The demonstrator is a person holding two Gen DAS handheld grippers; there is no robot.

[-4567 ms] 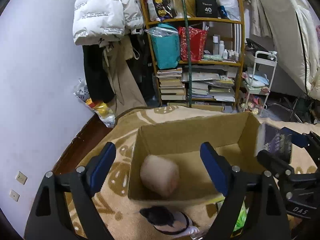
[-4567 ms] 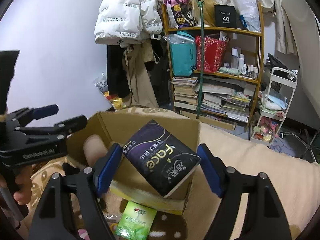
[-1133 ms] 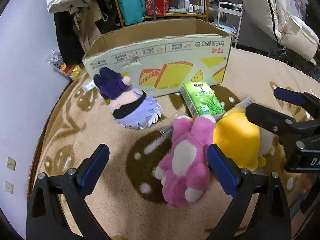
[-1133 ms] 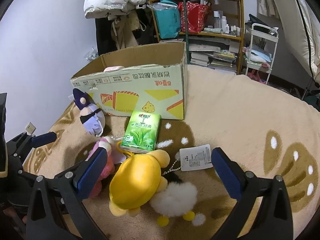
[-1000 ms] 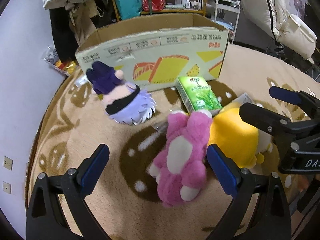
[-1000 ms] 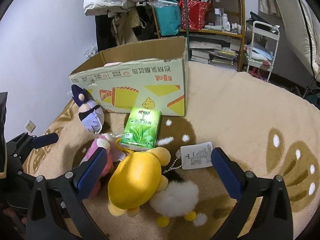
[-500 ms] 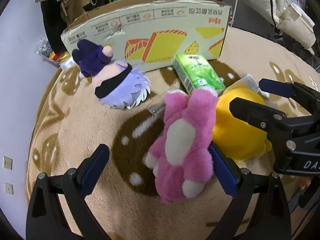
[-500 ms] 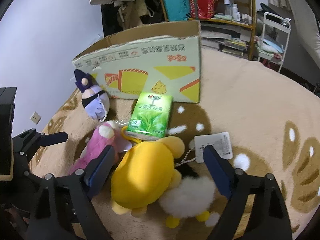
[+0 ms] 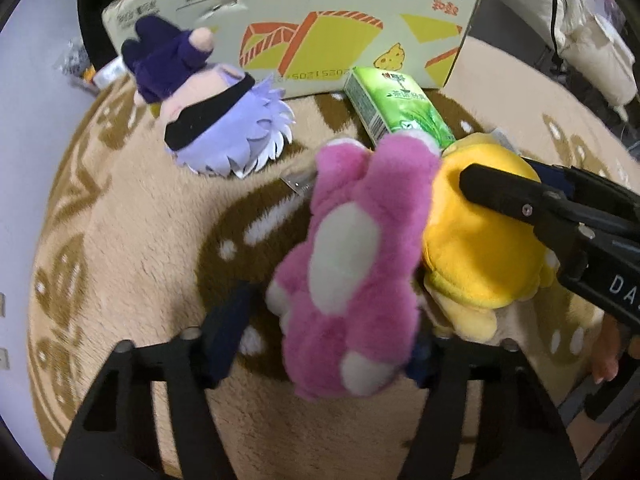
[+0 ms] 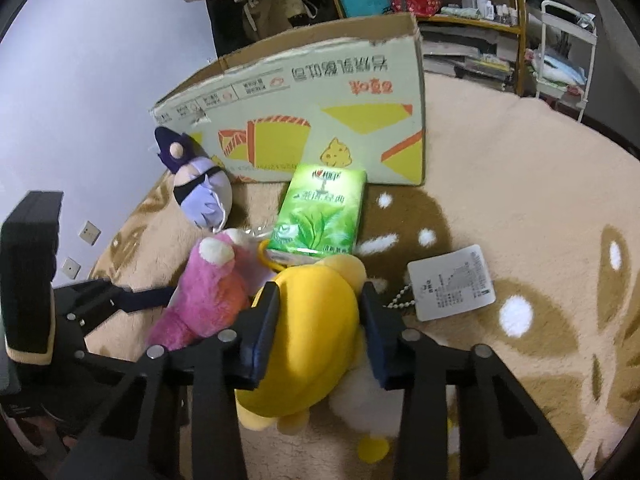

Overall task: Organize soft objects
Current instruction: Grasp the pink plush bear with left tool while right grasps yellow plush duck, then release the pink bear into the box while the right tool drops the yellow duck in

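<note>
A pink plush bear point(image 9: 352, 248) lies on the beige rug, and my left gripper point(image 9: 324, 340) has closed around its lower body. Beside it on the right lies a yellow plush point(image 9: 480, 236); in the right wrist view my right gripper point(image 10: 318, 328) is closed on that yellow plush point(image 10: 312, 344), with the pink bear point(image 10: 208, 292) to its left. A purple-haired doll point(image 9: 216, 128) and a green tissue pack point(image 9: 396, 108) lie in front of the cardboard box point(image 9: 312, 20).
The yellow plush's white paper tag point(image 10: 452, 280) lies on the rug to the right. A shelf with books and bags point(image 10: 440, 0) and a white trolley point(image 10: 560, 44) stand behind the box. A wall point(image 10: 80, 60) runs along the left.
Both grippers moved down and forward from open above the toys. The left has closed around the pink bear and the right around the yellow plush.
</note>
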